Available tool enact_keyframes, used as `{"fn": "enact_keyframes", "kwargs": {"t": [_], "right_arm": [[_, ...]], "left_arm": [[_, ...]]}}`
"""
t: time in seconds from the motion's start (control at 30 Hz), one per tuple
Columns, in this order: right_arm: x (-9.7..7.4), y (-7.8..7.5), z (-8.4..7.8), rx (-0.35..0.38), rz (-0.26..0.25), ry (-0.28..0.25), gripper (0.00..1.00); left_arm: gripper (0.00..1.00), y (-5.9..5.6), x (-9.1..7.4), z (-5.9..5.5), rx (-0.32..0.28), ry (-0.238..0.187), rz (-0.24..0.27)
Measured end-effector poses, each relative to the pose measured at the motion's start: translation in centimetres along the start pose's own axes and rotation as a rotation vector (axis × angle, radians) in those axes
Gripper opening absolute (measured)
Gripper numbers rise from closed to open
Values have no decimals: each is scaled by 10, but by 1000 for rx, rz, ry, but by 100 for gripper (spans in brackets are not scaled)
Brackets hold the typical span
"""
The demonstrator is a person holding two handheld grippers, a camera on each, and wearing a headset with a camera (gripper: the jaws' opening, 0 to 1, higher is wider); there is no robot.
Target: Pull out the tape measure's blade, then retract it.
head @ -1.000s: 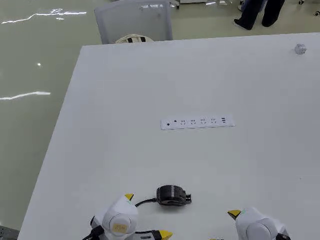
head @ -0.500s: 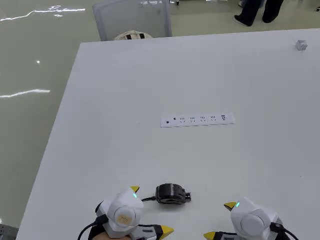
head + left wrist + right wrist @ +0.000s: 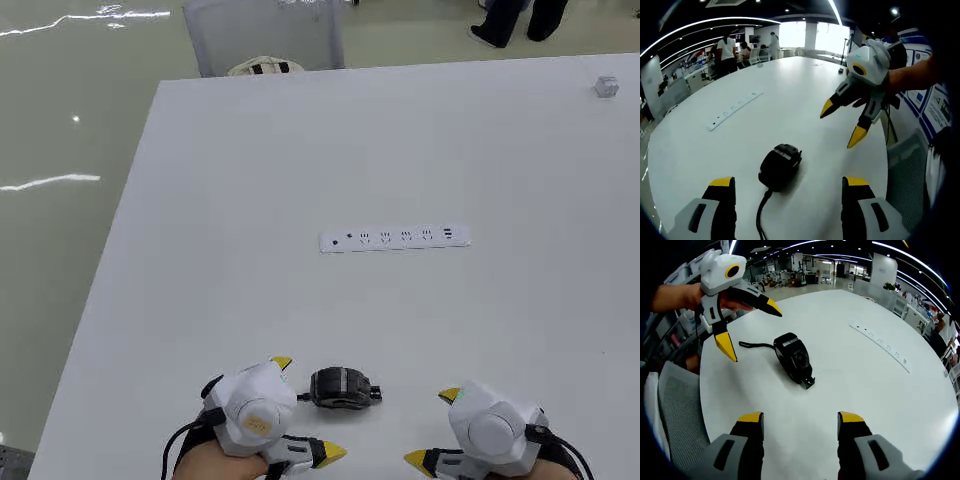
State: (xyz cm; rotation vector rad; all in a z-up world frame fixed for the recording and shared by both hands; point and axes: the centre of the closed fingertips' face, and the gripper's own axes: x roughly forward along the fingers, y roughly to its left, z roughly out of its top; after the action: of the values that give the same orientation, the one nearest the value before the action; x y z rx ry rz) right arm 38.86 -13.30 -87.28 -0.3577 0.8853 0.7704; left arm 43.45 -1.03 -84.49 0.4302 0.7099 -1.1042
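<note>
A black tape measure [image 3: 340, 388] with a thin black wrist cord lies on the white table [image 3: 300, 160] near its front edge. Its blade is in. My left gripper [image 3: 306, 408] stands open just left of it, and the case [image 3: 780, 166] lies a little ahead, between the jaw lines, with the cord trailing toward me. My right gripper [image 3: 432, 428] is open to the tape measure's right, apart from it. In the right gripper view the case [image 3: 794, 357] lies ahead of the open jaws, its blade tip toward me. Each gripper shows in the other's view: right gripper [image 3: 840, 126], left gripper [image 3: 752, 332].
A white power strip [image 3: 394, 239] lies across the table's middle. A grey chair [image 3: 265, 35] stands at the far edge, and a small pale object [image 3: 605, 87] sits at the far right. The table's left edge runs close to the left gripper.
Both grippers have come further forward over the table and now flank the tape measure. The tape measure has not moved.
</note>
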Motion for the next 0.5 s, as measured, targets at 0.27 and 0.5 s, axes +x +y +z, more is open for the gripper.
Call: {"fn": "enact_keyframes", "kwargs": {"t": [0.27,0.5], "right_arm": [[7,-4,4,-64,30,-1,56],[14,-10,9,-120,52,-18,52]], "left_arm": [[83,-2,10,1,57,19,-41],[81,0,21,3,108,36,-71]]}}
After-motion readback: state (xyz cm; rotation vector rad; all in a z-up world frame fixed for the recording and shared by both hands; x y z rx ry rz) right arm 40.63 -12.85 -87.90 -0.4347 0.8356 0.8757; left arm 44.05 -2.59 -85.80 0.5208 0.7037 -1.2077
